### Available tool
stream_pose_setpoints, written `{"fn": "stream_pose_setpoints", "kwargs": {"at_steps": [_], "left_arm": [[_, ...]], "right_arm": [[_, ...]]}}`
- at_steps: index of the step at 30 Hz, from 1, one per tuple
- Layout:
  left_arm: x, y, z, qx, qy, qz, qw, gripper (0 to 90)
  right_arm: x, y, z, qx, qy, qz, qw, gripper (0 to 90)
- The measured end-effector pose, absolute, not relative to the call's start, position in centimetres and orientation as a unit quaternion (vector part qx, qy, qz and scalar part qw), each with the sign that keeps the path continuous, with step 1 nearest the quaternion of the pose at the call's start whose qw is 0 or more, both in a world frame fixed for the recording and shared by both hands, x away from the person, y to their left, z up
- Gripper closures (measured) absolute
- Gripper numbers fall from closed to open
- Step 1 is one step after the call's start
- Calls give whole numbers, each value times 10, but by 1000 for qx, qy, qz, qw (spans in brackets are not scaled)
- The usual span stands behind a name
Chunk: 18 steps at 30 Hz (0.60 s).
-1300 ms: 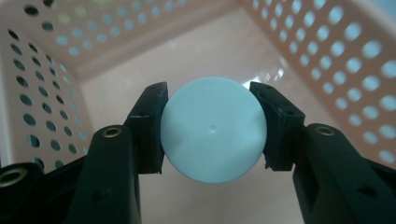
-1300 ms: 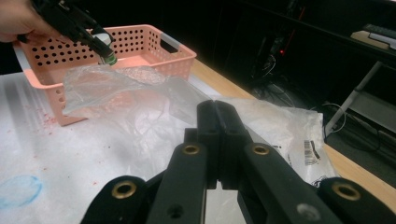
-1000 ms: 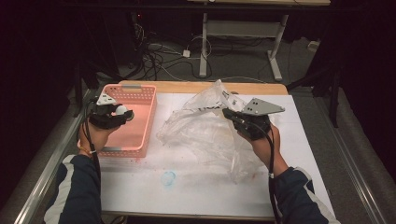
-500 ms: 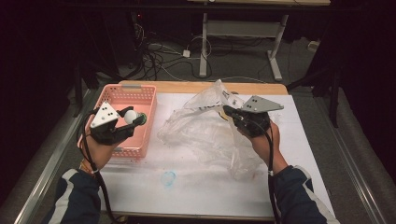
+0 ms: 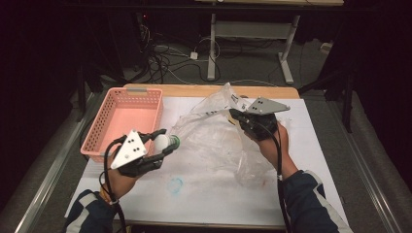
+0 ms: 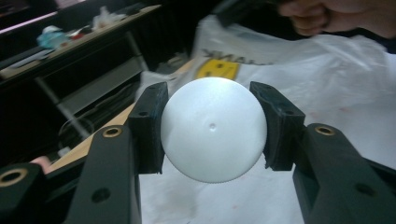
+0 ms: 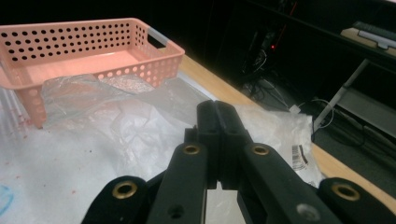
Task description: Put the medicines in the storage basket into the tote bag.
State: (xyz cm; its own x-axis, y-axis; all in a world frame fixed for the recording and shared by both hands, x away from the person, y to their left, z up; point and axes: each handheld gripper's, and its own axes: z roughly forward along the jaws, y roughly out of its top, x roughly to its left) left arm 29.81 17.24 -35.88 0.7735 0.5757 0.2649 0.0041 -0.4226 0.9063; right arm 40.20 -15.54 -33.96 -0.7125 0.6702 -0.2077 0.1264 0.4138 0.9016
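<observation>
Around us the room is dark, with cables on the floor and the legs of another table beyond the far edge; our desk [image 5: 204, 204] has a white top and a strip of bare wood along its far side. The near half of the white surface lies open, marked by one faint blue scribble [image 5: 176, 185], and there is free room to the right of the bag up to the desk's right edge.

We count one pink basket [image 5: 124, 119], standing at the far left corner with its left rim close to the desk's edge, and in the right gripper view its floor looks bare. One clear plastic bag [image 5: 216, 141] sprawls across the middle, its crumpled left end reaching just beside the basket. One white ball-shaped thing [image 6: 212, 128] with a green end [image 5: 174, 142] sits in our left gripper [image 5: 158, 143], above the desk between basket and bag. Its fingers [image 6: 148, 126] are clamped on either side of the white round, pressing it at its widest.

Our right gripper [image 5: 238, 115] is at the bag's upper rim, holding a raised fold of it. Its fingers [image 7: 219, 135] are pressed together, and the film between them is too thin for us to make out in the right gripper view.

The green end is hidden behind the white round in the left gripper view, so we cannot say what the thing is. Print and a barcode label on the bag are too blurred to read, and the bag's inside is hard to see through the creases.
</observation>
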Motion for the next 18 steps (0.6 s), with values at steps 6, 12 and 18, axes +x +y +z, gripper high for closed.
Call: {"fn": "stream_pose_setpoints", "kwargs": {"at_steps": [6,12,18], "left_arm": [[304,129,-373,823,139,261,486,490],[328,91,-392,837,133,259,463,490],[365,60,-423,848,156,255,438,490]], "right_arm": [[402,-151,-327,249,791,478,290,900],[400,-145,-331,247,794,483,276,900],[396,-138,-334,241,797,488,263,900]]}}
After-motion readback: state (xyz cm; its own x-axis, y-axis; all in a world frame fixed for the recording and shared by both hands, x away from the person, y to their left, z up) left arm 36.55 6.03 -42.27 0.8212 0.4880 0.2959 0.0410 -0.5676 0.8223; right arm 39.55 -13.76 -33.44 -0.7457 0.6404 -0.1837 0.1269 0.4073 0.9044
